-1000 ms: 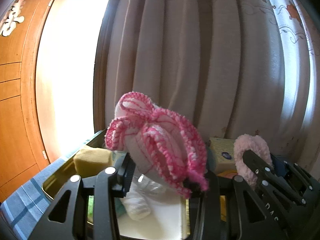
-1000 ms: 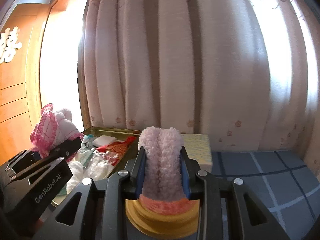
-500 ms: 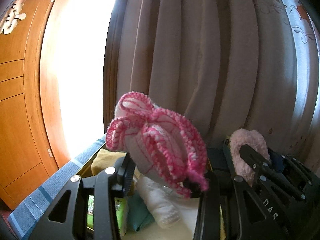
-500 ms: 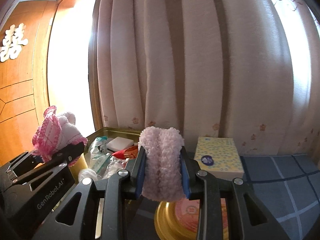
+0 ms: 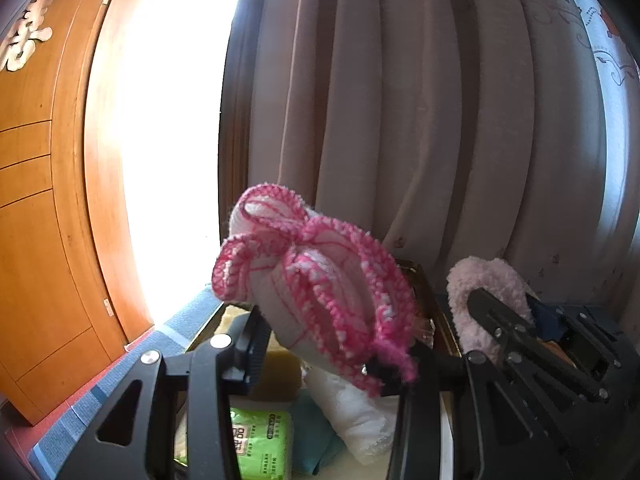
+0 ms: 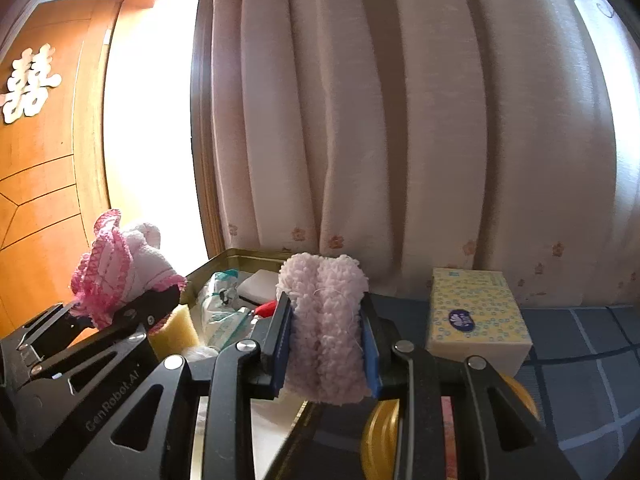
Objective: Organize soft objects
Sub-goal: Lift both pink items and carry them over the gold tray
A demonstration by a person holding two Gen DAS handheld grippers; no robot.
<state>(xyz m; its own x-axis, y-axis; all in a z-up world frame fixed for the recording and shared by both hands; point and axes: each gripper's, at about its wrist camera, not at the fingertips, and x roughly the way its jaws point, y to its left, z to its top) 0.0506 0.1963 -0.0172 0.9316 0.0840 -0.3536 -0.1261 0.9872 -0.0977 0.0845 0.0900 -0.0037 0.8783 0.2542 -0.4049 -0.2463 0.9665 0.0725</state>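
The left gripper (image 5: 320,344) pinches a white knitted piece with pink crochet edging (image 5: 316,280) between its jaws, the ruffled bundle standing up above the fingers. It hangs over an open gold-coloured tin (image 5: 424,280) that holds a yellow sponge (image 5: 280,372), a rolled white cloth (image 5: 352,412), a green tissue pack (image 5: 260,440) and something teal (only a corner shows). In the right wrist view the same tin (image 6: 240,256) also holds clear plastic packets (image 6: 220,308), a flat white block (image 6: 260,280) and a bit of red.

The right gripper (image 6: 326,344) is clamped on a fluffy pale-pink item (image 6: 324,320), folded double and squeezed between the blue pads (image 6: 282,340), its top poking above them. It sits just right of the tin, above a round gold lid (image 6: 376,436) that lies on the blue checked cloth (image 6: 592,360). A yellow-patterned tissue box (image 6: 476,312) stands on that cloth to the right, near the pale curtain (image 6: 400,120).

The two grippers are close side by side, each showing at the edge of the other's view. A wooden door with a white paper cutout (image 6: 28,84) is at the left
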